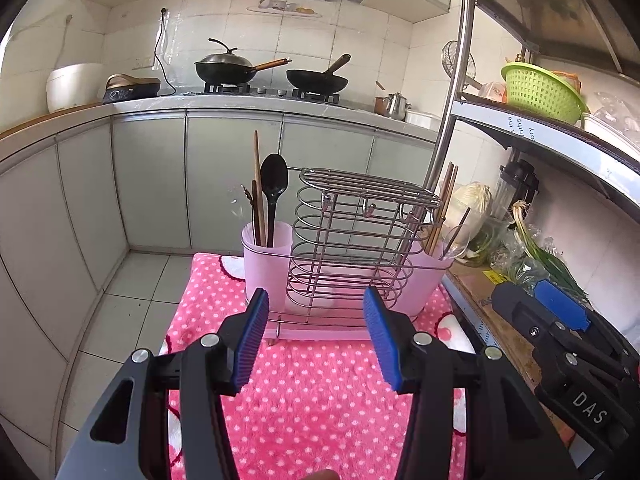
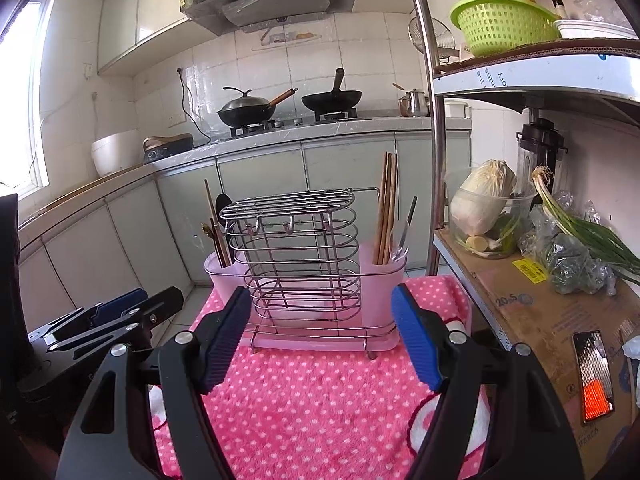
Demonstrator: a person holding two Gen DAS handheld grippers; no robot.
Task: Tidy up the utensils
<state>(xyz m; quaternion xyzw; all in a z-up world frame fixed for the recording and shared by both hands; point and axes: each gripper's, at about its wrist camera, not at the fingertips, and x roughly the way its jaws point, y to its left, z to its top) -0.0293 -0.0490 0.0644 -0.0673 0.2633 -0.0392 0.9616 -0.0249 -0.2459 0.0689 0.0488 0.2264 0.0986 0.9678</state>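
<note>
The utensil holder [image 1: 344, 256] stood at the centre of both views on a pink polka-dot cloth [image 1: 312, 392], a wire rack flanked by two translucent pink cups. The cup at the left of the frame [image 1: 266, 264] held a black spoon [image 1: 274, 188] and a few wooden sticks, bowl upward. The cup at the right of the frame [image 2: 384, 276] held a bundle of chopsticks [image 2: 387, 208] and a clear spoon [image 2: 400, 240].

The left gripper [image 1: 316, 340] hung low in the frame in front of the holder, its jaws spread wide with nothing between them. The right gripper [image 2: 320, 344] was the same: jaws apart, empty, short of the rack.

The utensils looked light and stiff. The chopsticks were thin and smooth, so they would probably slip or twist unless pinched squarely across the shaft, above the cup rim where they stood free. The black spoon seemed best taken by its neck below the bowl. The clear plastic spoon might be brittle. The holder itself looked light enough to tip if a utensil snagged on the way out.
</note>
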